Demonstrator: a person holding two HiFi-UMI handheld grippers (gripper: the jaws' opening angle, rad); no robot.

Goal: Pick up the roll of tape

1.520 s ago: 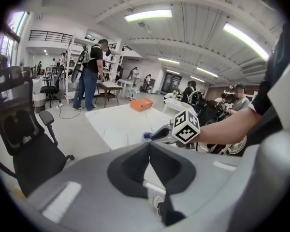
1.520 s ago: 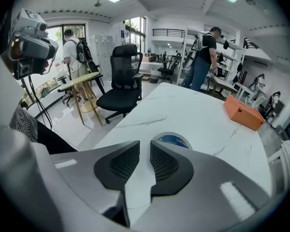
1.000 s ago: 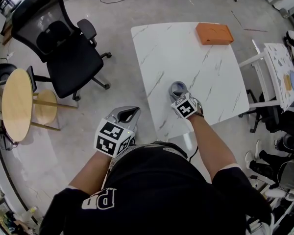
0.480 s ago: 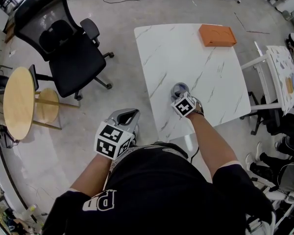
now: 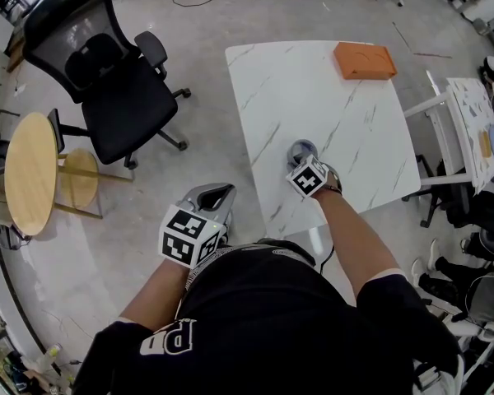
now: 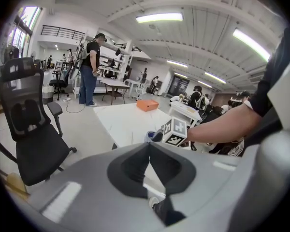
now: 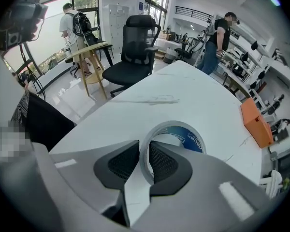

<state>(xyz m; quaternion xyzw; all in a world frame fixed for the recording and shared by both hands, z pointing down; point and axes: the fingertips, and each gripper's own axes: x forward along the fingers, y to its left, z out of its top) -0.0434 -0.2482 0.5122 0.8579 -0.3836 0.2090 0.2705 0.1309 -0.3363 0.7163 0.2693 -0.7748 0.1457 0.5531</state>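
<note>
Hardly moved, your right gripper clamps the tape wall by the table near edge; left gripper clenched, empty.

On the white marble-patterned table, the grey roll of tape lay with its near wall between the fingers of your right gripper. The orange rectangular block sat well beyond them. The black office chair stood beyond the fingers of your left gripper, off the table's left.
</note>
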